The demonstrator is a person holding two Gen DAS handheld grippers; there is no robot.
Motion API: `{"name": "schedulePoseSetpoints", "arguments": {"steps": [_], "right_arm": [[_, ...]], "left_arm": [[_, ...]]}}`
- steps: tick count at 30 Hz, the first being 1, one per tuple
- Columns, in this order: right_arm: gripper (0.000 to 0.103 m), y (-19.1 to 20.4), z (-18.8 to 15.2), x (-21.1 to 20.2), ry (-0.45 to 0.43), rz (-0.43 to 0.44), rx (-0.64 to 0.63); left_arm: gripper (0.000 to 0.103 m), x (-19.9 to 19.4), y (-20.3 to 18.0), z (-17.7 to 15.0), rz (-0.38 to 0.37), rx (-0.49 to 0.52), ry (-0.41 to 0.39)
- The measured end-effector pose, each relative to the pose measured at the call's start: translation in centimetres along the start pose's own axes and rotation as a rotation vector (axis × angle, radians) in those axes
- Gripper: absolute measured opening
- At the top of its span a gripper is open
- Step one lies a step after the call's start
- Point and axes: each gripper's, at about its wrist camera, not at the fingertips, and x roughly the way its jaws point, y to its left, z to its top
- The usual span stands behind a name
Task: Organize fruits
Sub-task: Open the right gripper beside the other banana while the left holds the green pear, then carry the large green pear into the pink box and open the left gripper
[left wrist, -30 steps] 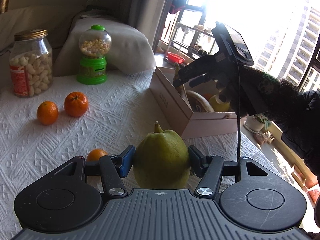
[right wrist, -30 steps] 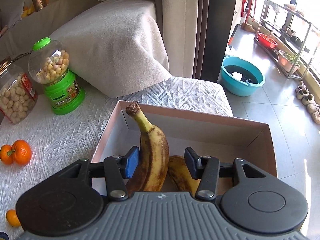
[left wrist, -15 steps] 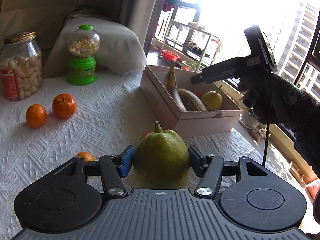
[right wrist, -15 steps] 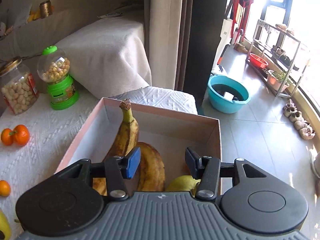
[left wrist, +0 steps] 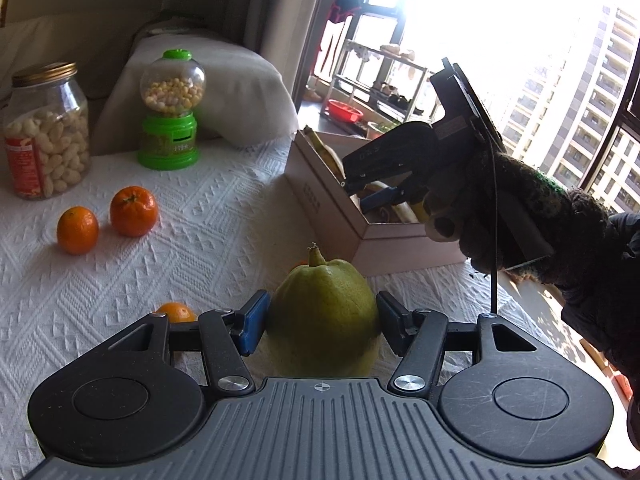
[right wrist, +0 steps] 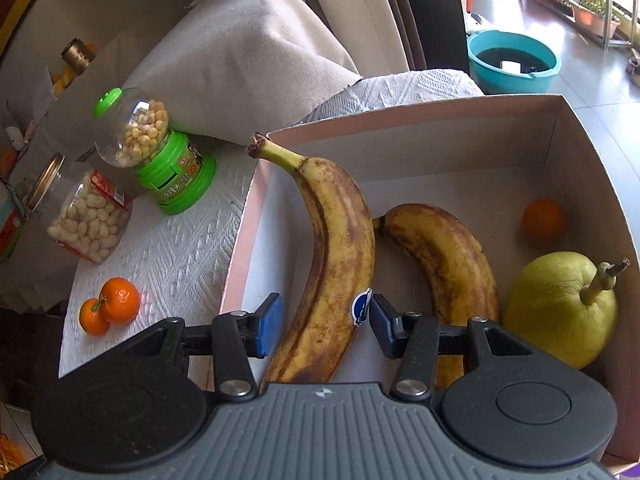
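Note:
My left gripper (left wrist: pixel 320 320) is shut on a green pear (left wrist: pixel 324 304) just above the white tablecloth. Two oranges (left wrist: pixel 133 211) lie at the left and a small one (left wrist: pixel 176 312) sits beside my left finger. The cardboard box (right wrist: pixel 592 184) holds two spotted bananas, a second pear (right wrist: pixel 560 308) and an orange (right wrist: pixel 543 219). My right gripper (right wrist: pixel 326 320) points down into the box. The left banana (right wrist: pixel 336 248) leans on the box wall between its jaws, and the pads stand close at its sides without visibly pressing.
A jar of nuts (left wrist: pixel 46 136) and a green candy dispenser (left wrist: pixel 172 112) stand at the back left of the table. A gloved hand (left wrist: pixel 520 216) holds the right gripper over the box. A covered cushion lies behind, and a teal basin (right wrist: pixel 512 60) sits on the floor.
The right gripper pulled back above the box, then came down again and rolled, so the left banana is between its jaws once more. The left gripper kept the pear and barely moved.

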Motion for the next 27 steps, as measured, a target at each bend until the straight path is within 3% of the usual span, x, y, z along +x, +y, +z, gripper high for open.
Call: {"name": "schedulePoseSetpoints", "arguments": {"steps": [2, 7, 10, 15, 18, 22, 27], "right_arm": [[0.049, 0.8, 0.0, 0.7, 0.003, -0.058, -0.041], [0.040, 0.0, 1.4, 1.1, 0.014, -0.060, -0.041], [0.036, 0.1, 1.2, -0.3, -0.036, -0.139, -0.138], [0.036, -0.4, 1.0, -3.2, -0.045, -0.164, -0.218], [0.036, 0.4, 1.3, -2.9, -0.019, -0.189, -0.241], [0.038, 0.8, 2.1, -1.5, -0.045, -0.211, -0.227], [0.042, 0.4, 2.2, -2.9, -0.073, -0.179, -0.198]], "left_arm": [[0.064, 0.0, 0.1, -0.1, -0.001, -0.005, 0.000], [0.064, -0.1, 0.3, -0.3, -0.003, -0.006, 0.004], [0.064, -0.4, 0.8, -0.5, 0.007, -0.015, 0.003], [0.064, 0.0, 1.7, -0.4, 0.020, -0.052, 0.001], [0.064, 0.3, 1.5, -0.4, 0.000, -0.054, 0.002], [0.064, 0.1, 0.9, -0.6, -0.009, -0.033, 0.013], [0.064, -0.1, 1.3, -0.6, 0.000, -0.041, 0.005]]}}
